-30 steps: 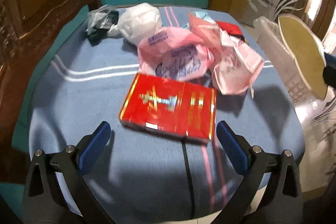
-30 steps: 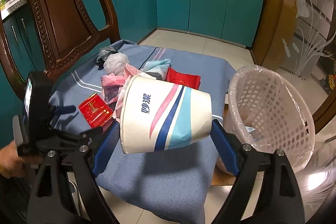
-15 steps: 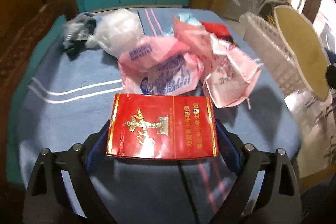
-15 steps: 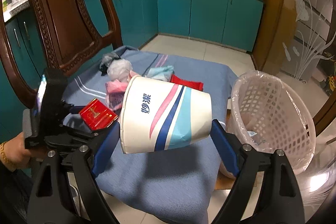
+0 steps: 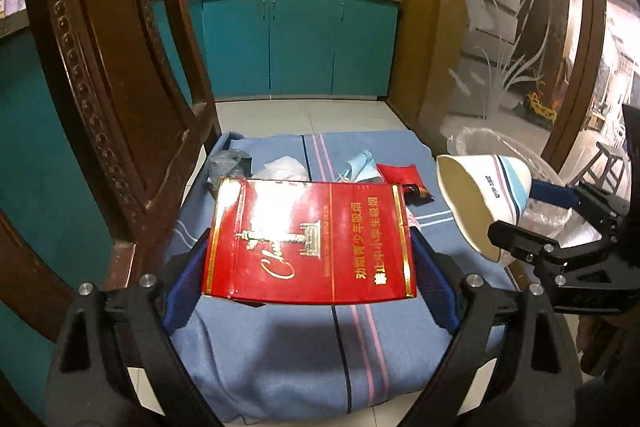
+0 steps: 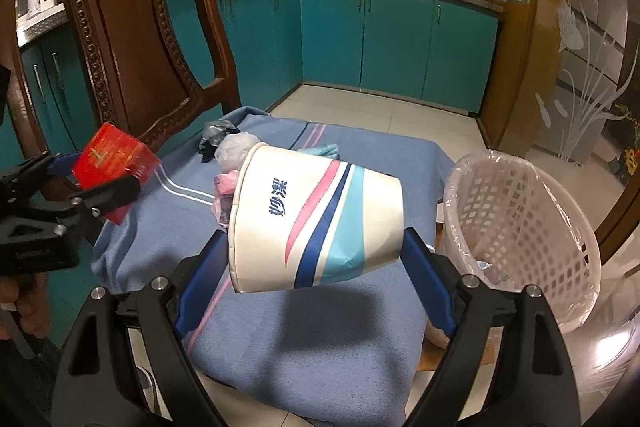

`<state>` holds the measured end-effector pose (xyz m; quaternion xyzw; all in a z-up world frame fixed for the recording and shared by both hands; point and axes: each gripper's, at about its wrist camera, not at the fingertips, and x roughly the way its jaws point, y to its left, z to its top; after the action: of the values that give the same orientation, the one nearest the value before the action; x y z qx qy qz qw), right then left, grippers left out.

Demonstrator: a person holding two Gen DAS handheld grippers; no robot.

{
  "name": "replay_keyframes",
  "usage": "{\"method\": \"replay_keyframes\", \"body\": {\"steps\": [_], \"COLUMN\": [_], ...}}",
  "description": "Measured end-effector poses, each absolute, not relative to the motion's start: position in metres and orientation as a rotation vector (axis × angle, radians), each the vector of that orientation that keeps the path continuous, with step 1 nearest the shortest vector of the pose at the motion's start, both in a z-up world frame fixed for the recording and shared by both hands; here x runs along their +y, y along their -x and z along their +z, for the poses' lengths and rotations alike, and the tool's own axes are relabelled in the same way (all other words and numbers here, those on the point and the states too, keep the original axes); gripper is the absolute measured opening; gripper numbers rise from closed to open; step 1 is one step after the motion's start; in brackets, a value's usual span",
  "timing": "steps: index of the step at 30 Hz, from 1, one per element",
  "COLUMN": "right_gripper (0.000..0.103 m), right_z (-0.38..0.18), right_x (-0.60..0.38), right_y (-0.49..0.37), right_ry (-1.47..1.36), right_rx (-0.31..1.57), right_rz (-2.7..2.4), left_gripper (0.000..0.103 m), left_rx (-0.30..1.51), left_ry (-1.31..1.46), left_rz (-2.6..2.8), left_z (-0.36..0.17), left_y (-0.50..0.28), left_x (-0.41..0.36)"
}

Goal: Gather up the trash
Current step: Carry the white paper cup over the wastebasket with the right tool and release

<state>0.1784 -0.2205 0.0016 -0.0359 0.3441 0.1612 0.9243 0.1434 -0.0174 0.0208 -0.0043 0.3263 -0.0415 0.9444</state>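
Blue blanket point(image 6: 320, 347) over the seat was the work surface, white basket point(image 6: 520, 239) just beside it. Left gripper point(image 5: 310, 267) was clamped on the red carton point(image 5: 308, 239), lifted clear of the blanket; right gripper point(image 6: 316, 267) clamped on the paper tub point(image 6: 316, 223). Best to carry the carton level to the basket, keeping clear of the tub. Carton was glossy, flat, gold-edged; probably empty

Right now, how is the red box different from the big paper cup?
The red box is flat and rectangular with gold print; the paper cup is round, white, with pink and blue stripes. The box is in the left gripper; the cup, tipped on its side, is in the right gripper, nearer the white basket. Both are held up above the blue cloth.
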Motion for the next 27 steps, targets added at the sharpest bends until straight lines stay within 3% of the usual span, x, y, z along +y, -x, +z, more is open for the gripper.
{"method": "replay_keyframes", "body": {"steps": [12, 18, 21, 24, 27], "right_gripper": [0.085, 0.085, 0.090, 0.099, 0.100], "right_z": [0.001, -0.033, -0.043, -0.020, 0.012], "right_x": [-0.321, -0.378, -0.382, -0.385, -0.393], "right_y": [-0.209, -0.230, -0.235, -0.217, -0.183], "right_ry": [-0.104, -0.175, -0.194, -0.256, -0.360], "right_rx": [0.607, 0.691, 0.746, 0.634, 0.463], "right_rz": [-0.033, -0.201, -0.200, -0.191, -0.205], "left_gripper": [0.091, 0.091, 0.091, 0.091, 0.091], "left_rx": [0.670, 0.678, 0.681, 0.684, 0.680], "left_ry": [0.005, 0.001, -0.002, -0.009, -0.025], "left_rz": [-0.103, -0.108, -0.113, -0.124, -0.162], "left_z": [0.016, 0.013, 0.011, 0.008, 0.006], "left_y": [-0.142, -0.144, -0.145, -0.146, -0.147], "left_x": [-0.018, -0.020, -0.022, -0.027, -0.041]}}
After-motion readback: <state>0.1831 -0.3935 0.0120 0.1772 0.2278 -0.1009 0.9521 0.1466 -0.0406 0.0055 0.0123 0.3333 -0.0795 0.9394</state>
